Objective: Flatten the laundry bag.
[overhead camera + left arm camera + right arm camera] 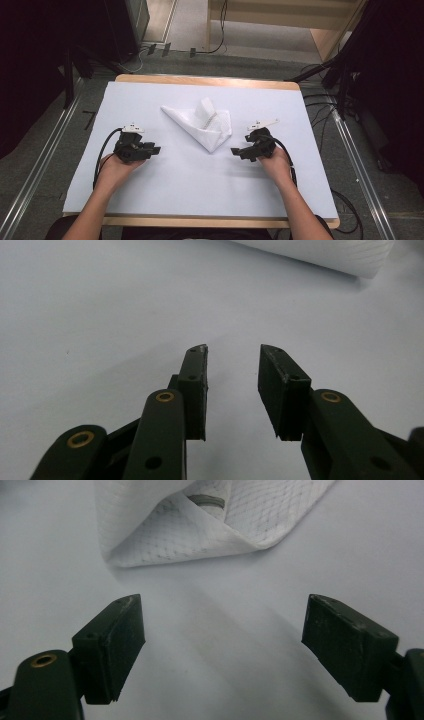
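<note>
A white cloth point(202, 123) lies folded into a rough triangle at the middle of the white table cover point(200, 185). In the right gripper view its netted folds point(210, 520) lie just ahead of the jaws, with a grey band showing inside a fold. My left gripper point(156, 149) rests low on the cover to the cloth's left, open with a narrow gap and nothing in it point(232, 365). My right gripper point(234, 151) sits to the cloth's lower right, open wide and empty point(222, 625), pointing at the cloth's near corner. The cloth's edge point(330, 255) shows at the top of the left gripper view.
A wooden table edge point(205, 80) frames the cover at the back. Metal rails point(45, 155) run along both sides on the floor, with cables point(325, 107) at the right. A wooden bench leg point(325, 40) stands beyond the table.
</note>
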